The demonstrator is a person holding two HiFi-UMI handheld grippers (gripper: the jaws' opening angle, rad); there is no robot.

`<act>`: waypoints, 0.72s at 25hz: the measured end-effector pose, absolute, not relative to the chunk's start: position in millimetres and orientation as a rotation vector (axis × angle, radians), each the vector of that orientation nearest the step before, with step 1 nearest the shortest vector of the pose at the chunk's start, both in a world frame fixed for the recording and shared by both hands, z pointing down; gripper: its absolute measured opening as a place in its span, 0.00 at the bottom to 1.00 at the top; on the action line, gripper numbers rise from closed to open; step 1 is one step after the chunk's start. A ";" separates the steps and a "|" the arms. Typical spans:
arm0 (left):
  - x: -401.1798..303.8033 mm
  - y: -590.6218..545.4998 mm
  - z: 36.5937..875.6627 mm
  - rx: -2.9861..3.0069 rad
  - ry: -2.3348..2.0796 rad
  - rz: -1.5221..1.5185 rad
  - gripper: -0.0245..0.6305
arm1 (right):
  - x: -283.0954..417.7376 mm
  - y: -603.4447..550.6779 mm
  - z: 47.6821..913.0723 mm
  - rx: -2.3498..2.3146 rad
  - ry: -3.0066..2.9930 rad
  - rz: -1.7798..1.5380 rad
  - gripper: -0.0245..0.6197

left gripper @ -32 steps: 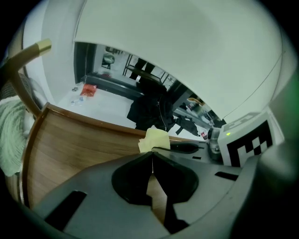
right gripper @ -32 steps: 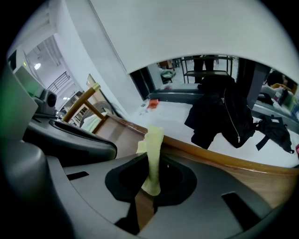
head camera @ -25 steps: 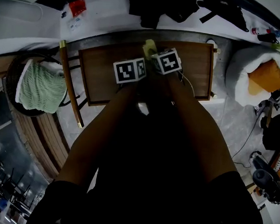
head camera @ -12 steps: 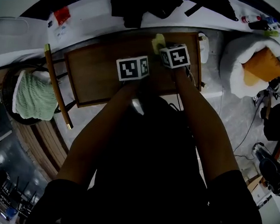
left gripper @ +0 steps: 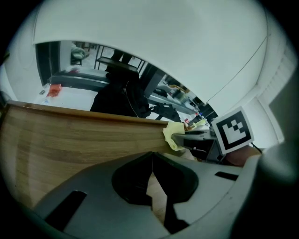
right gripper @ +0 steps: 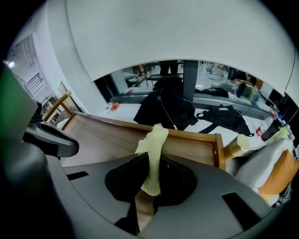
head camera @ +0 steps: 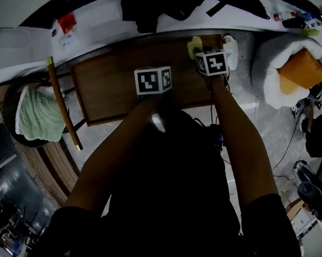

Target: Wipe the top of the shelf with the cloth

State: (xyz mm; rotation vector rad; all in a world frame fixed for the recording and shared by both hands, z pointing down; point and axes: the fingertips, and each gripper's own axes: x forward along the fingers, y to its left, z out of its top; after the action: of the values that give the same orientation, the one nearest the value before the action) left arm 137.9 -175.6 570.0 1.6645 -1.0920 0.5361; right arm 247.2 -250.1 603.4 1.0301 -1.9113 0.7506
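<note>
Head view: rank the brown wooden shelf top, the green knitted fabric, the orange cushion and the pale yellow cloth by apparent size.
1. Brown wooden shelf top, clearly the largest.
2. Green knitted fabric and orange cushion: too alike to rank.
3. Pale yellow cloth, the smallest.

pale yellow cloth (right gripper: 154, 149), bunched into a narrow upright strip, pinched between the right gripper's (right gripper: 149, 187) jaws at the far edge of the brown wooden shelf top (head camera: 111, 91), near its right corner.
</note>
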 end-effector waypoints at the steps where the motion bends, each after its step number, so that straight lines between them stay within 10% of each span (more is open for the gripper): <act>1: 138.8 -173.8 569.8 1.665 -1.089 0.539 0.06 | 250.9 -251.4 602.8 1.036 -1.907 0.745 0.11; 18: 103.0 -164.5 552.8 1.641 -1.145 0.469 0.06 | 312.7 -272.8 599.3 1.289 -1.676 0.813 0.11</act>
State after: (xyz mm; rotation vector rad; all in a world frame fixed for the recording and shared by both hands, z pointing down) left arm 103.0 -164.5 552.8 1.6414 -1.1454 0.4686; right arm 312.7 -272.8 599.3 1.2888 -1.6762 0.8126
